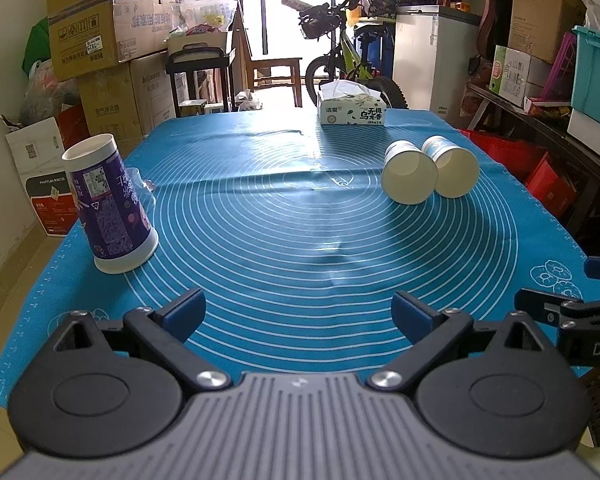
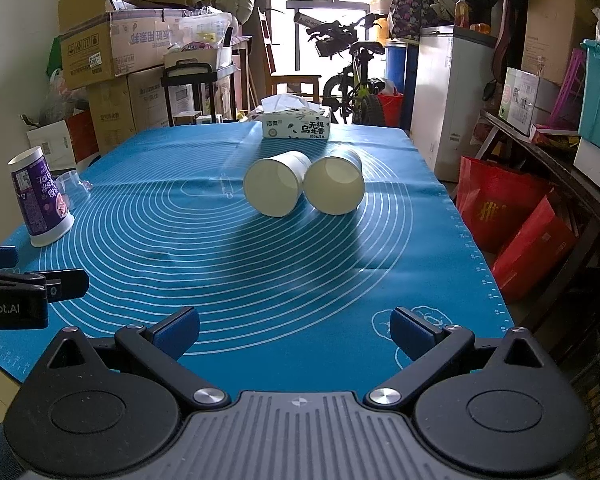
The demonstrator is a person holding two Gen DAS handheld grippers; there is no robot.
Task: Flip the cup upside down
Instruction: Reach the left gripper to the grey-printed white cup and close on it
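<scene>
From the left wrist view, the left gripper (image 1: pixel 298 312) hangs low over the near edge of the blue baking mat (image 1: pixel 284 240), its blue-padded fingers spread wide with nothing between them. Two paper cups (image 1: pixel 430 174) lie on their sides ahead and to the right, touching each other, their open mouths turned toward the camera and their long axes running away toward the tissue box (image 1: pixel 352 110), whose side carries Chinese print I can only partly make out. A purple-printed cup (image 1: pixel 110 208) already stands mouth-down at the left of the mat, with Chinese text and a code patch on its wall. The right gripper (image 1: pixel 568 320) pokes in at the right edge, lettered "DA". From the right wrist view, the right gripper (image 2: pixel 296 330) is likewise released and empty, and the fallen cups (image 2: pixel 304 188) lie almost straight ahead of it, well apart from its fingertips; I judge this hand the nearer and better lined up. The left gripper (image 2: pixel 32 284) shows at the left edge, marked "Robot.AI". The cartons (image 2: pixel 112 48) behind bear Chinese lettering.
</scene>
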